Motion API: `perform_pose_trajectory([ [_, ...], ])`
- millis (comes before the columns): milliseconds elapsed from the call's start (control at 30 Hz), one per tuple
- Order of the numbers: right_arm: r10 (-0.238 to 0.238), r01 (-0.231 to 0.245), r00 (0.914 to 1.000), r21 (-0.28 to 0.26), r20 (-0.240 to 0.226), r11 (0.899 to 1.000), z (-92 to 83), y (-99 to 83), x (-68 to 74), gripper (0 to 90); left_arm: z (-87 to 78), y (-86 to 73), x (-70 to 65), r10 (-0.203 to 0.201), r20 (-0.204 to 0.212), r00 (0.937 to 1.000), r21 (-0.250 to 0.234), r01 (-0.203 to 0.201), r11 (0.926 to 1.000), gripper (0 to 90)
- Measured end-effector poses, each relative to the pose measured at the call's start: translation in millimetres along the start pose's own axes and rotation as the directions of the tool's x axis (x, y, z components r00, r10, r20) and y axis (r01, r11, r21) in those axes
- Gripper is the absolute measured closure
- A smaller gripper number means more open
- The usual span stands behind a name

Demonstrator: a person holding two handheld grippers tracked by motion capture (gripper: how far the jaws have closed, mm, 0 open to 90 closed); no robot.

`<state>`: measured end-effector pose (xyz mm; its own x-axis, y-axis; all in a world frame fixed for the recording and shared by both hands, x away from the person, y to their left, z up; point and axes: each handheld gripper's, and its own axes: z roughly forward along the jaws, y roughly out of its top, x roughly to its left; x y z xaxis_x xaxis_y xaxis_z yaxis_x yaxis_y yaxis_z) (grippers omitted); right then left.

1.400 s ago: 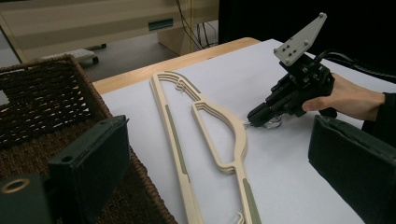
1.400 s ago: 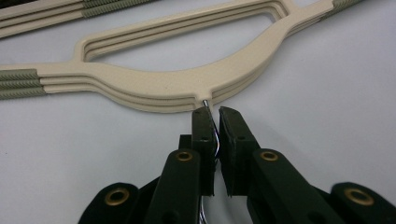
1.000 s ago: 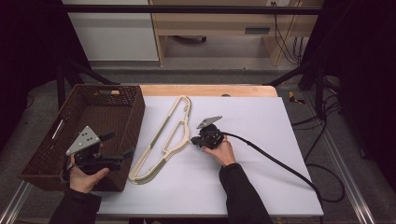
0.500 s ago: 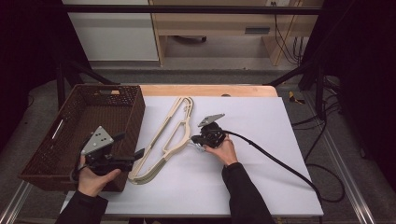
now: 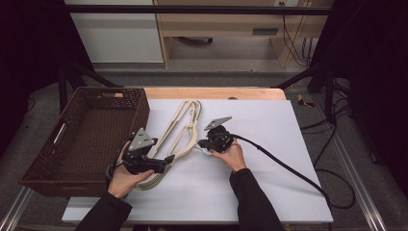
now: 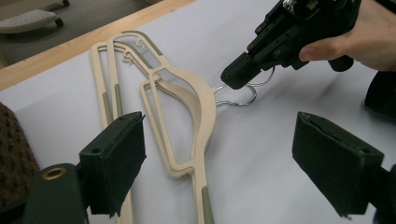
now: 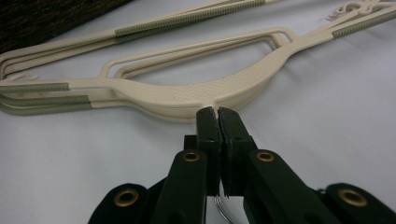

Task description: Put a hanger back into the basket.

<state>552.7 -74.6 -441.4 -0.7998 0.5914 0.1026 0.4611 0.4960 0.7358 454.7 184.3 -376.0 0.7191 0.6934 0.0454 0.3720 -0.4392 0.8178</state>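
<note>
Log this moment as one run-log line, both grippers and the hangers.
left gripper: open, above hangers | right gripper: shut on metal hook | wicker basket: left of hangers

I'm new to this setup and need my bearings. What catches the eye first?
Cream hangers lie stacked mid-table on the white sheet. The right gripper is shut on their metal hook, while the left gripper hovers open over the hangers' near end. A brown basket sits at the table's left edge.

Hangers (image 5: 178,132) beside basket (image 5: 86,139) (touching)
</note>
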Motion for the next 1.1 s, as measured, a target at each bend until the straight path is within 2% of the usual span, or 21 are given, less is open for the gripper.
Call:
perform_pose_trajectory([
  [167,-0.004,0.004,1.0,0.008,0.005,1.0,-2.7,0.9,1.2,88.2,22.8,1.7,-2.6,0.023,-0.003,0.9997,0.042,-0.022,0.9989,19.6],
  [333,-0.009,0.009,1.0,0.009,0.003,1.0,-4.2,1.1,1.6,88.2,44.8,0.6,-1.2,0.026,0.008,0.9996,0.082,-0.027,0.9963,24.5],
  [367,-0.009,0.009,1.0,0.009,0.003,1.0,-4.2,1.1,1.6,88.2,44.8,0.6,-1.2,0.026,0.008,0.9996,0.082,-0.027,0.9963,25.3],
  [400,-0.001,0.001,1.0,0.011,0.006,1.0,-4.7,1.4,2.5,88.2,53.1,-0.7,-0.8,0.038,0.003,0.9993,0.108,-0.038,0.9934,26.2],
  [467,-0.001,0.001,1.0,0.011,0.006,1.0,-5.0,1.5,2.8,88.2,57.1,-1.5,-1.0,0.047,0.0,0.9989,0.12,-0.047,0.9917,29.3],
  [500,0.005,-0.006,1.0,0.011,0.007,1.0,-5.1,1.7,3.3,88.2,64.5,-2.5,-0.4,0.062,0.008,0.998,0.148,-0.063,0.987,30.1],
  [533,0.005,-0.006,1.0,0.011,0.007,1.0,-5.1,1.7,3.3,88.2,64.5,-2.5,-0.4,0.062,0.008,0.998,0.148,-0.063,0.987,31.3],
  [567,0.009,-0.009,0.9999,0.011,0.006,1.0,-5.7,1.9,3.7,88.2,71.1,-3.4,0.4,0.077,0.0,0.997,0.171,-0.076,0.9823,33.6],
  [633,0.005,-0.005,0.9999,0.01,0.009,1.0,-5.8,2.0,3.7,88.2,74.7,-4.1,1.1,0.076,0.001,0.9971,0.178,-0.075,0.9812,35.9],
  [667,-0.001,0.001,1.0,0.011,0.009,1.0,-6.0,1.9,3.6,88.2,81.0,-5.5,2.9,0.077,0.01,0.997,0.197,-0.077,0.9773,37.5],
  [767,-0.001,0.001,0.9999,0.015,0.012,1.0,-6.0,1.7,4.1,88.2,88.0,-7.2,3.4,0.081,0.004,0.9967,0.207,-0.08,0.975,41.3],
  [800,0.007,-0.007,0.9999,0.015,0.016,1.0,-5.9,1.8,4.9,88.2,94.3,-8.5,3.0,0.101,-0.007,0.9948,0.219,-0.097,0.9709,42.2],
  [900,0.002,-0.003,1.0,0.01,0.008,1.0,-6.1,1.5,5.1,88.2,100.4,-9.9,2.6,0.108,-0.01,0.9941,0.23,-0.103,0.9677,45.6],
  [1000,-0.011,0.01,0.9999,0.016,0.007,1.0,-7.2,1.6,5.3,88.2,109.6,-13.1,2.0,0.125,-0.008,0.9921,0.253,-0.119,0.9601,49.2],
  [1067,-0.013,0.013,0.9999,0.016,0.007,1.0,-7.3,1.6,5.4,88.2,110.9,-13.8,1.6,0.129,-0.012,0.9915,0.254,-0.122,0.9595,51.0],
  [1100,-0.011,0.011,0.9999,0.018,0.009,1.0,-7.6,1.5,6.3,88.2,111.3,-13.9,1.6,0.134,-0.017,0.9908,0.254,-0.126,0.9589,55.7],
])
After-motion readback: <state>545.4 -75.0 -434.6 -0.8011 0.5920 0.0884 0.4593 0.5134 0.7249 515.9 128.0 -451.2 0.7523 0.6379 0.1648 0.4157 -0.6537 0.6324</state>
